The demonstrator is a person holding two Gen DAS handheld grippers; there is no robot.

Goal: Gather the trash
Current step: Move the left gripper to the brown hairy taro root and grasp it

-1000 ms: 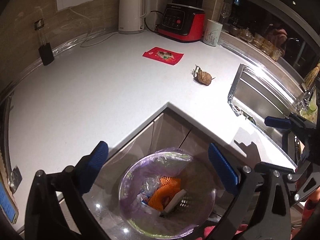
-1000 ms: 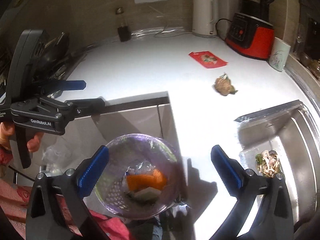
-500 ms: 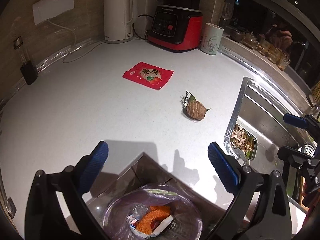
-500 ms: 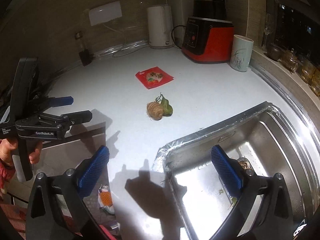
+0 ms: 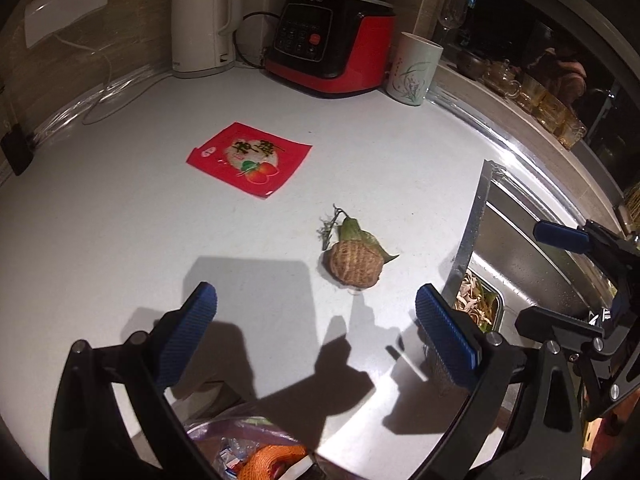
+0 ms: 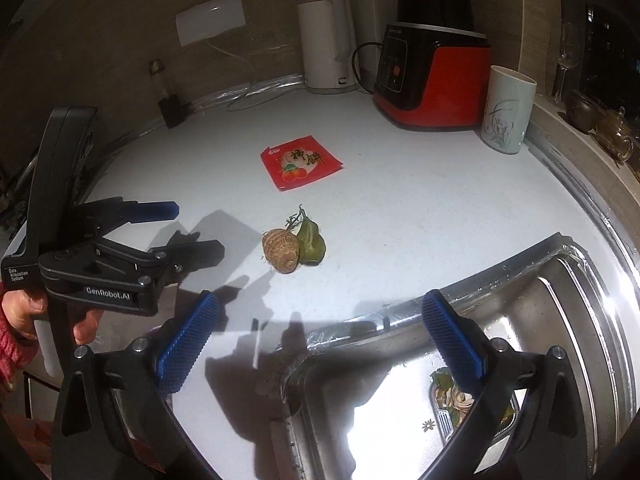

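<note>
2 grippers hang over the white countertop point(image 5: 100, 220), both with jaws spread wide and nothing between them. In the left wrist view, the left gripper point(image 5: 316, 332) fills the bottom of the frame, and the lined trash bin point(image 5: 256, 444) shows at the bottom edge between its arms. Above, left of centre, a red snack wrapper point(image 5: 250, 159) lies flat; right of it, near the middle, sits a brown twine-wrapped ball with a green leaf point(image 5: 354, 258), just ahead of the blue pads. At the right edge the right gripper point(image 5: 560, 276) hovers over the steel sink point(image 5: 520, 248), whose strainer point(image 5: 478, 304) holds food scraps. Along the top stand a white kettle point(image 5: 202, 20), a red blender base point(image 5: 332, 40) and a pale cup point(image 5: 416, 68).
</note>
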